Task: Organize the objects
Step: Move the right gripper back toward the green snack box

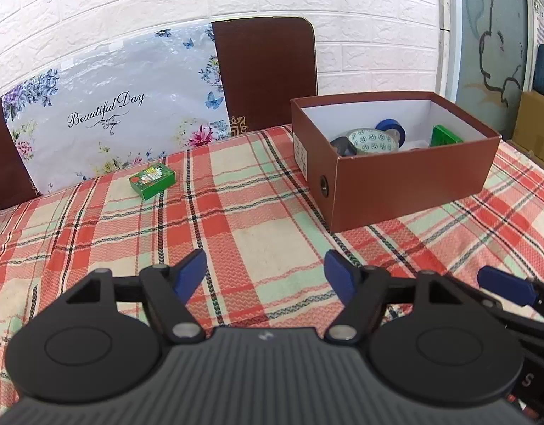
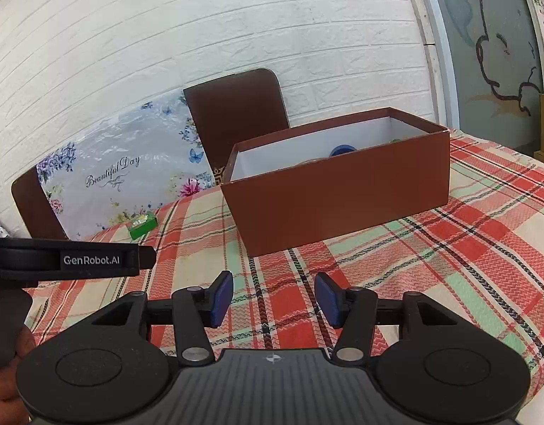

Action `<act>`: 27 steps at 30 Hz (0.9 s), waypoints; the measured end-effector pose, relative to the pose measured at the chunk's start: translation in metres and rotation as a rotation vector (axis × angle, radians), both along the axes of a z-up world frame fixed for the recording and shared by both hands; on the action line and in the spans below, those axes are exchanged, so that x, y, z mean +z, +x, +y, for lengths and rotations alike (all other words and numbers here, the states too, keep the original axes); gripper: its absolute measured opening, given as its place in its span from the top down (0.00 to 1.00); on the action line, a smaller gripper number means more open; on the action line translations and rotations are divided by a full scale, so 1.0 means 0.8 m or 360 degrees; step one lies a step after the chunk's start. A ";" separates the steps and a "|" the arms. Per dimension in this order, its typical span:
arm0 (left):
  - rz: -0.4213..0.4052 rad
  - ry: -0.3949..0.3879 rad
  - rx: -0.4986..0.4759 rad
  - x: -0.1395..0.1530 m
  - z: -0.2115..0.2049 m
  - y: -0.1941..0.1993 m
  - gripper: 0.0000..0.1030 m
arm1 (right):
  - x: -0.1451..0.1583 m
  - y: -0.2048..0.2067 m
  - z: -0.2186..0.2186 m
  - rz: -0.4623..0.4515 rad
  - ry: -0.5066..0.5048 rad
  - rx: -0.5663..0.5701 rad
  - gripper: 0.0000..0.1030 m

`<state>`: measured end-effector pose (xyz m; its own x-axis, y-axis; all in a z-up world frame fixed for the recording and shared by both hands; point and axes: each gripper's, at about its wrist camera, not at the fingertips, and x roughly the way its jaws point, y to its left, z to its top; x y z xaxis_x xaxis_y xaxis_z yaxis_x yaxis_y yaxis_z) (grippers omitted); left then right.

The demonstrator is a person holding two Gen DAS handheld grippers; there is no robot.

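A small green box lies on the plaid tablecloth at the far left, near the chairs; it also shows in the right wrist view. An open brown shoebox stands at the right and holds a patterned tape roll, a blue tape roll, a green item and a dark object. The shoebox is ahead of my right gripper, which is open and empty. My left gripper is open and empty, low over the cloth, well short of the green box.
Two brown chair backs and a floral "Beautiful Day" bag stand behind the table against a white brick wall. The right gripper's fingertip shows at the left view's right edge. The left gripper's body crosses the right view's left side.
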<state>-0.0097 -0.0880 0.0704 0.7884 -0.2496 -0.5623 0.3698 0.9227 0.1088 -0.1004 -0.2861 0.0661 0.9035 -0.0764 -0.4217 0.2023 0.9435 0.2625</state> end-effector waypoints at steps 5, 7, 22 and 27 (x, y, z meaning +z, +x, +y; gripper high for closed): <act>-0.0004 0.0012 -0.0006 -0.007 0.005 -0.002 0.19 | -0.001 0.001 0.008 0.0012 -0.0023 0.0003 0.47; 0.0004 0.0014 -0.0007 -0.010 0.008 -0.002 0.19 | -0.002 0.002 0.012 0.0018 -0.0036 0.0012 0.47; 0.0093 -0.0042 0.0037 -0.031 0.050 0.031 0.14 | -0.016 0.039 0.046 0.0156 -0.0146 0.0108 0.44; 0.0109 -0.0106 0.0038 -0.046 0.080 0.051 0.14 | -0.034 0.060 0.059 0.0257 -0.0168 0.0160 0.42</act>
